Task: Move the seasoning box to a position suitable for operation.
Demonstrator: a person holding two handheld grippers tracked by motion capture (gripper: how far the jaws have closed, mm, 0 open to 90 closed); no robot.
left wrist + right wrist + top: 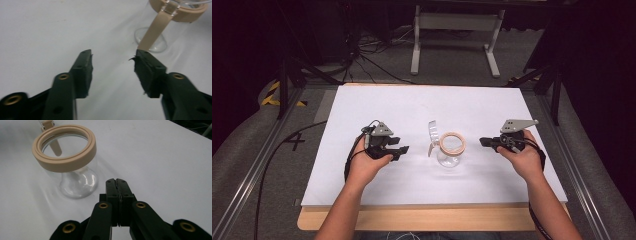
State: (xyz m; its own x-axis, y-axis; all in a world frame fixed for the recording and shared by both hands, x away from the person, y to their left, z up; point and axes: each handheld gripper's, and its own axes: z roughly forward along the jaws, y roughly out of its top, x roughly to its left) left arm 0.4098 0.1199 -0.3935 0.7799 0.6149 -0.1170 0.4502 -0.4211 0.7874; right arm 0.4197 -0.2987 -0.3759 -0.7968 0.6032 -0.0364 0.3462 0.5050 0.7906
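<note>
Your left claw [403, 150] hung released at nine o'clock of the jar [450, 150], jaws wide apart with nothing between them. Your right claw [482, 142] was clenched tight on nothing at three o'clock of it. The jar stood upright at the tabletop's [422, 105] middle, between both claws, touched by neither, its lid [432, 136] flipped open toward nine o'clock.

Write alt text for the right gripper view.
The right gripper, black jaws shut on nothing, points at a clear glass jar with a beige rubber-ringed rim, standing open on the white table. A beige strap hangs at its far side.
</note>
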